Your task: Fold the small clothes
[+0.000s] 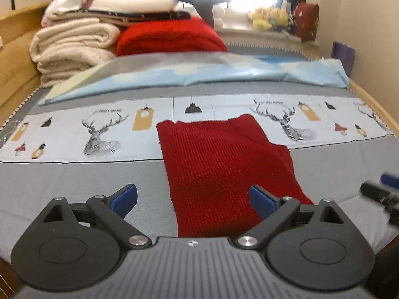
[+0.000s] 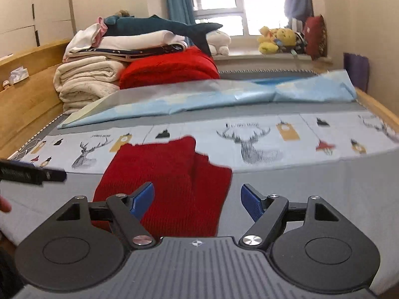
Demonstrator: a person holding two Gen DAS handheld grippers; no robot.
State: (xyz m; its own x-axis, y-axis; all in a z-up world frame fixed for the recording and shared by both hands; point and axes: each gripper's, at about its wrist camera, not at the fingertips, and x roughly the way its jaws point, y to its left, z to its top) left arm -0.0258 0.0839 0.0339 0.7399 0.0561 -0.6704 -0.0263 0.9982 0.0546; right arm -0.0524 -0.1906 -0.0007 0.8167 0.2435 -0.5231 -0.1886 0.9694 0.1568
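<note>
**Red knit on bed, both jaws apart**

The red knit garment [image 1: 224, 172] is lying flat on the grey bed cover [image 1: 87, 182], its far edge overlapping the pale deer-print strip [image 1: 99, 134]. One side is lying doubled over the rest, showing as a stepped edge in the right wrist view [image 2: 212, 174].

I am holding my left gripper [image 1: 193, 199] just above the garment's near end, jaws apart and gripping nothing. My right gripper [image 2: 197, 200] is hovering over the garment's near right edge, jaws likewise apart and empty.

Further off, a light blue sheet [image 2: 224, 94] is lying across the bed; beyond it, a stack of folded blankets [image 2: 89, 77] is sitting beside a red blanket [image 2: 169, 67].
</note>
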